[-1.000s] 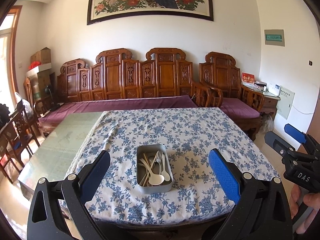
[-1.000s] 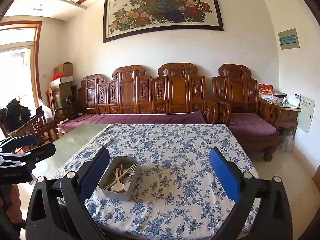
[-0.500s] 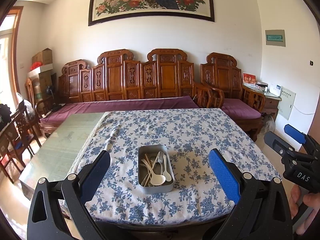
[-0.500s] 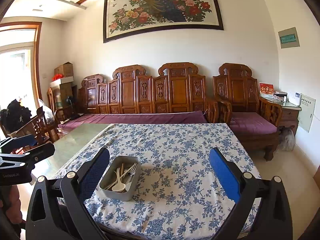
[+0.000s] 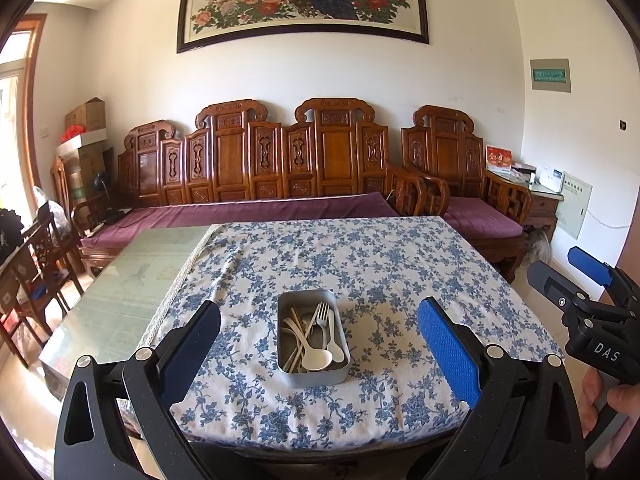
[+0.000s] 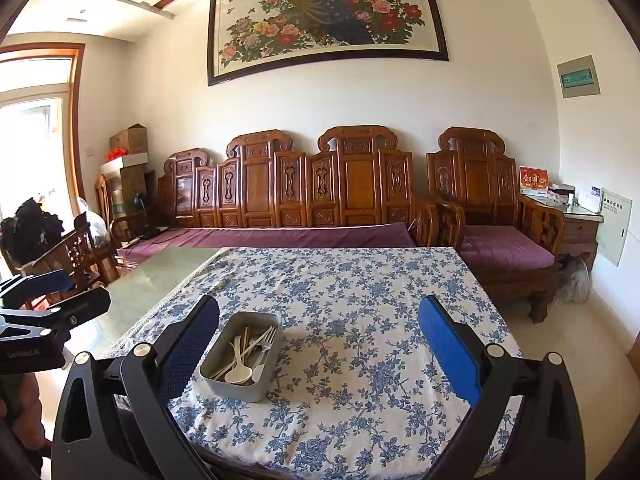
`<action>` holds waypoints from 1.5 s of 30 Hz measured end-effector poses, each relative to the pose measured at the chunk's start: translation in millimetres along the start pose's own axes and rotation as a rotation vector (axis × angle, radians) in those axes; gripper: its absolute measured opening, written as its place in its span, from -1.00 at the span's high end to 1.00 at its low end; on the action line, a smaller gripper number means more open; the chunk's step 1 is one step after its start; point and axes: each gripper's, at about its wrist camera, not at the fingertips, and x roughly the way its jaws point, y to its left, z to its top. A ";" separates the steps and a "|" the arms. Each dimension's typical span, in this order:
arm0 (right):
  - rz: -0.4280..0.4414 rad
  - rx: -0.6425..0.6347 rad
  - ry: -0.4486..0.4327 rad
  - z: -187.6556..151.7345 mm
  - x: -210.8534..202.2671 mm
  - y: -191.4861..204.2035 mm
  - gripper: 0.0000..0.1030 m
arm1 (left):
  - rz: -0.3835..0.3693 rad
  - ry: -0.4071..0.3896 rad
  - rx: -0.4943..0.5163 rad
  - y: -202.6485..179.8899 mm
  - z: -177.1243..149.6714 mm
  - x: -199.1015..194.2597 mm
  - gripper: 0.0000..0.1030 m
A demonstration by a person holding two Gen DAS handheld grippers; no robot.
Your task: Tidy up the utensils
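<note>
A grey metal tin (image 5: 294, 376) (image 6: 224, 384) rests on the blue-flowered tablecloth (image 5: 360, 264) (image 6: 360, 292) near the table's front edge. Inside it lie white spoons (image 5: 318, 358) (image 6: 239, 374), a metal fork (image 5: 322, 316) (image 6: 266, 340) and pale chopsticks (image 5: 296, 320), all jumbled together. My left gripper (image 5: 320, 352) is open, held back from the table with the tin centred between its blue pads. My right gripper (image 6: 320, 352) is also open and empty, with the tin close to its left finger. Each gripper shows at the edge of the other's view.
The cloth covers the right part of a green glass table top (image 5: 120, 288). Carved wooden benches with purple cushions (image 5: 256, 212) line the far wall. Wooden chairs (image 5: 36, 264) stand at the left. A side table (image 5: 536, 196) sits at the back right.
Both views have drifted slightly; the tin sits a little lower and nearer in each. Both grippers stay open and nothing on the table has moved.
</note>
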 end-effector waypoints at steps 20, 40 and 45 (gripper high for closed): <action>-0.002 0.002 0.001 -3.4 2.4 -0.7 -0.95 | 0.000 0.000 0.001 0.4 0.1 -0.5 -0.85; -0.001 0.003 0.004 -3.2 2.6 -0.8 -0.95 | 0.010 -0.011 0.001 0.4 7.3 -6.6 -0.85; 0.001 0.004 0.005 -3.3 2.8 -0.5 -0.95 | 0.011 -0.009 0.001 0.8 7.3 -6.4 -0.85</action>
